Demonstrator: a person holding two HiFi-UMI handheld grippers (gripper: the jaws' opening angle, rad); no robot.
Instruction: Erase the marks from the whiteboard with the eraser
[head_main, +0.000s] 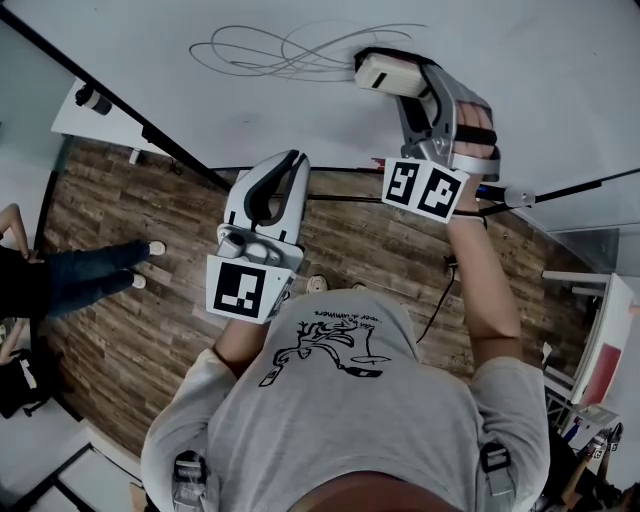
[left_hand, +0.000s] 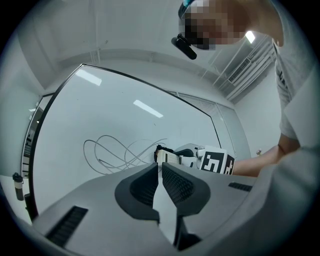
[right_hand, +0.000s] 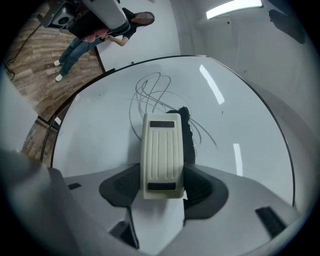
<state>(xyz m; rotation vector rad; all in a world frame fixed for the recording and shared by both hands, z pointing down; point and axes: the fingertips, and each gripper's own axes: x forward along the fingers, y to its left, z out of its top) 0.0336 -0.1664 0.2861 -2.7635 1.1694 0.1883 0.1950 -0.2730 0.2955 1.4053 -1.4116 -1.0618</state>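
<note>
A wide white whiteboard (head_main: 560, 90) fills the space in front of you, with a brown wood-plank floor (head_main: 120, 230) showing past its lower edge. The thin grey looping marker marks (head_main: 290, 50) are all in one tangle, and none of them looks wiped yet.

Your right hand-held gripper (right_hand: 162, 182) is clenched on the cream plastic eraser with a ribbed back and black felt pad (right_hand: 161, 150). Its jaws grip the eraser's two long sides near the rear end. The front end sits right at the right-hand edge of the tangle. The felt shows along one side of the eraser, and I cannot tell whether it is pressed to the board.

Before you sweep, roll the wrist so the whole felt face lies flat on the board. An edge alone would likely leave streaks. In the head view the loops run away to the left, so draw the eraser that way in slow, overlapping passes with even pressure. The grip is set far back, so watch that the eraser doesn't pivot between the jaws.

Your left hand-held gripper (left_hand: 160, 172) is closed on nothing and hangs low, well clear of the marks. Leave it there.
</note>
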